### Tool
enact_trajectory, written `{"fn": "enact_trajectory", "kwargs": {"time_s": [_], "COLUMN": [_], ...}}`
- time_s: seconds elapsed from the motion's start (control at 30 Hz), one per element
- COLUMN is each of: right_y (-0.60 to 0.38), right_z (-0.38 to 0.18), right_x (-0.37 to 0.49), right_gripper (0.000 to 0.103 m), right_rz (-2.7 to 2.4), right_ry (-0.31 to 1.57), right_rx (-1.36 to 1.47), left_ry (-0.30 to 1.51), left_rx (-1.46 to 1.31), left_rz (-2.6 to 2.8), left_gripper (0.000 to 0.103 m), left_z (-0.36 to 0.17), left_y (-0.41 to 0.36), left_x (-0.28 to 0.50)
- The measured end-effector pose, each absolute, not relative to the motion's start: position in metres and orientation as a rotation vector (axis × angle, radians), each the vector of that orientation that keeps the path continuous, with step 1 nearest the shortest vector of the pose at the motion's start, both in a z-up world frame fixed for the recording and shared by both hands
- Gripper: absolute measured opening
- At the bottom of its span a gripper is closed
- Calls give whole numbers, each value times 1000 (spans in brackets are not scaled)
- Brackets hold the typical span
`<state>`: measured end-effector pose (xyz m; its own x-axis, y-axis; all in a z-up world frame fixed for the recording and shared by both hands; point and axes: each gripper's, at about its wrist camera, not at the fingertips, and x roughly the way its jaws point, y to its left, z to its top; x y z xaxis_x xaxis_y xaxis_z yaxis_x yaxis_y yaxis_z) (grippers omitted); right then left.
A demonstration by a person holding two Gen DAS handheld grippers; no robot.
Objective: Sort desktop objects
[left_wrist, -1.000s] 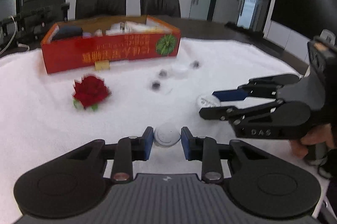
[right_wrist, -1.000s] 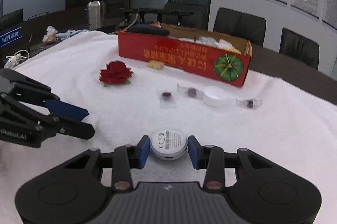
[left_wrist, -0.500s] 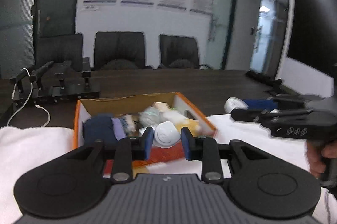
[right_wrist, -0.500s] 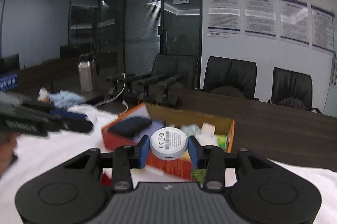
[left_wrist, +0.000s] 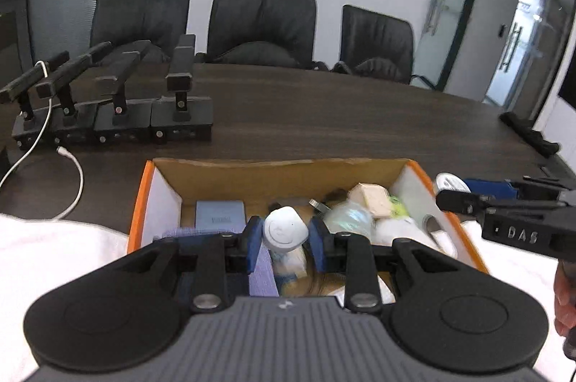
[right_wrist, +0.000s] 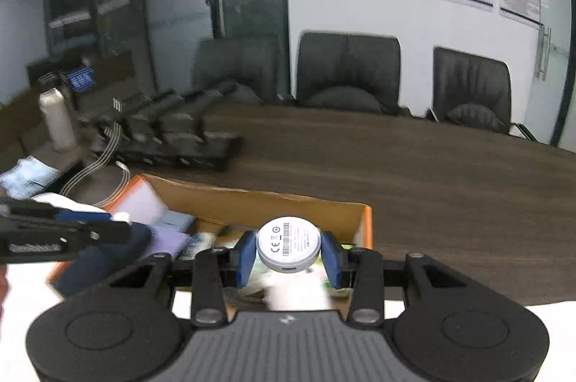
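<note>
Presently, a white puck (left_wrist: 285, 232) in the left tool (left_wrist: 284, 243) and a grey disc (right_wrist: 288, 248) in the right tool (right_wrist: 288, 256) are held clamped above the orange box (left_wrist: 138, 202), so release into it is judged next.

Two wrist fisheyes close above the shared orange box (left_wrist: 414, 168), facing the chairs (right_wrist: 347, 72)
</note>
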<state>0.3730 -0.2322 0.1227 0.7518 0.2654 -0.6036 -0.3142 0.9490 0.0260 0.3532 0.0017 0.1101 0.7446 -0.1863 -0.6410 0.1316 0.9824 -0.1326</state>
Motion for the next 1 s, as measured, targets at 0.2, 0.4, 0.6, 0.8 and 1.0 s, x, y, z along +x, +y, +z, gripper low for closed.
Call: {"fn": "enact_trajectory", "kwargs": {"time_s": [0.2, 0.4, 0.6, 0.8, 1.0], "right_y": [-224, -209, -217, -230, -241], "right_z": [83, 55, 71, 115, 142], "right_x": [433, 458, 454, 425, 377], "right_gripper": [38, 39, 53, 62, 72], "right_rz": [233, 211, 220, 259, 272], "right_ry": [725, 750, 747, 768, 798], "right_rx": [-142, -201, -99, 4, 2], "left_ry": [754, 790, 771, 802, 770], "left_rx": [-73, -101, -134, -139, -123], "left_rz": [-113, -156, -123, -76, 25], "left_gripper": [29, 64, 78, 102, 103], "left_z": [77, 68, 91, 119, 141], "left_y": [0, 2, 10, 15, 21], "left_x": [410, 417, 406, 378, 325]}}
